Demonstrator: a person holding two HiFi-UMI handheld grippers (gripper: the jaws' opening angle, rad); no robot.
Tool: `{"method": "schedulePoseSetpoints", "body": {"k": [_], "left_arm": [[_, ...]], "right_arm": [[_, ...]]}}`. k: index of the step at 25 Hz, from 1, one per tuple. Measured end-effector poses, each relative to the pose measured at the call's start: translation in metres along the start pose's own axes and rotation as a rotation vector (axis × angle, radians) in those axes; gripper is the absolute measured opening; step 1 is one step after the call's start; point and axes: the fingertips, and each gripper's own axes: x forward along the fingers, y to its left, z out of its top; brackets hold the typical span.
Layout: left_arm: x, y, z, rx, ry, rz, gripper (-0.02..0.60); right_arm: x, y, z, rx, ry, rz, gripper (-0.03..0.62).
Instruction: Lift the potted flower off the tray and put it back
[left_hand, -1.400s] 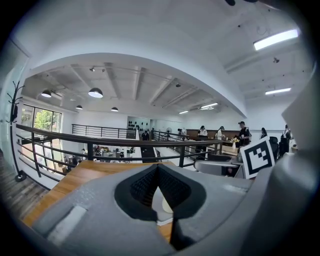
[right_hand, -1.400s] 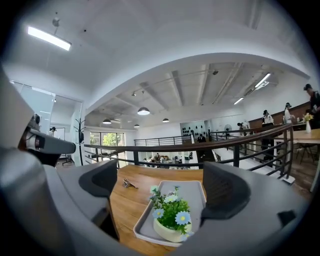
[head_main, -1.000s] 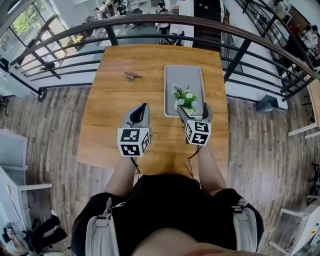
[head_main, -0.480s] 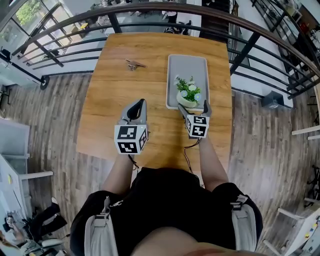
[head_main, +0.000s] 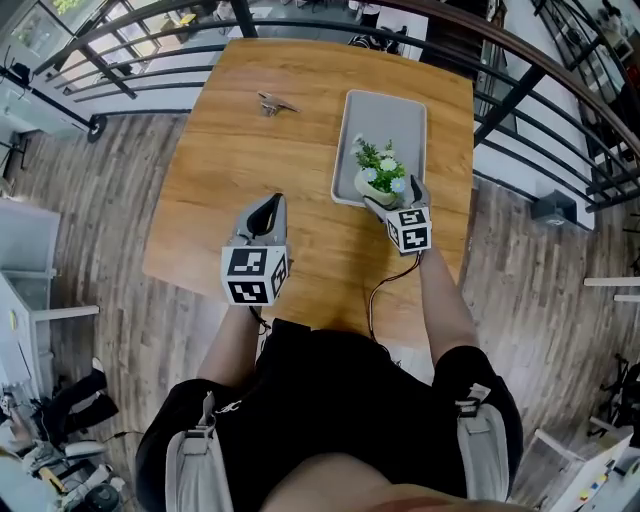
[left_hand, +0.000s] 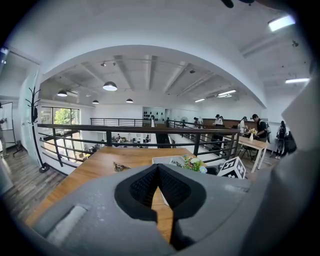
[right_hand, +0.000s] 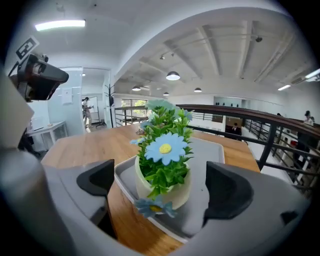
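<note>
A small cream pot of green leaves with blue and white flowers, the potted flower (head_main: 378, 176) (right_hand: 162, 165), stands at the near end of the grey tray (head_main: 384, 122) (right_hand: 210, 150) on the wooden table. My right gripper (head_main: 398, 195) (right_hand: 160, 186) is open, its jaws on either side of the pot and apart from it. My left gripper (head_main: 263, 214) (left_hand: 158, 184) hovers over the bare wood to the left of the tray, jaws shut with nothing between them.
A small metal clip-like object (head_main: 273, 102) lies on the wooden table (head_main: 230, 150) at the far left. A black railing (head_main: 520, 90) runs behind and to the right of the table. The table's near edge lies just below both grippers.
My right gripper has moved forward until its jaws flank the pot. The left gripper has stayed over the wood, and the head camera has shifted so the table sits higher in view.
</note>
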Motion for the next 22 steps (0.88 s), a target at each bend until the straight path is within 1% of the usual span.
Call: {"method": "schedulePoseSetpoints", "body": {"k": [2, 6, 11, 15, 18, 22], "left_arm": [[-0.001, -0.002, -0.004, -0.007, 0.009, 0.022, 0.012], [-0.005, 0.001, -0.013, -0.016, 0.028, 0.059, 0.012], [-0.009, 0.009, -0.021, -0.017, 0.053, 0.101, 0.012], [-0.012, 0.013, -0.026, -0.013, 0.072, 0.117, 0.012], [-0.013, 0.014, -0.031, -0.012, 0.084, 0.122, 0.012], [-0.013, 0.019, -0.032, -0.016, 0.099, 0.127, 0.012]], "right_arm": [[0.008, -0.004, -0.005, -0.027, 0.020, 0.050, 0.557], [0.022, -0.007, -0.009, -0.024, 0.041, 0.133, 0.557], [0.038, -0.007, -0.011, -0.034, 0.059, 0.187, 0.557], [0.044, 0.003, -0.020, -0.084, 0.087, 0.235, 0.555], [0.049, 0.006, -0.024, -0.125, 0.105, 0.255, 0.555], [0.062, 0.004, -0.032, -0.151, 0.148, 0.238, 0.554]]}}
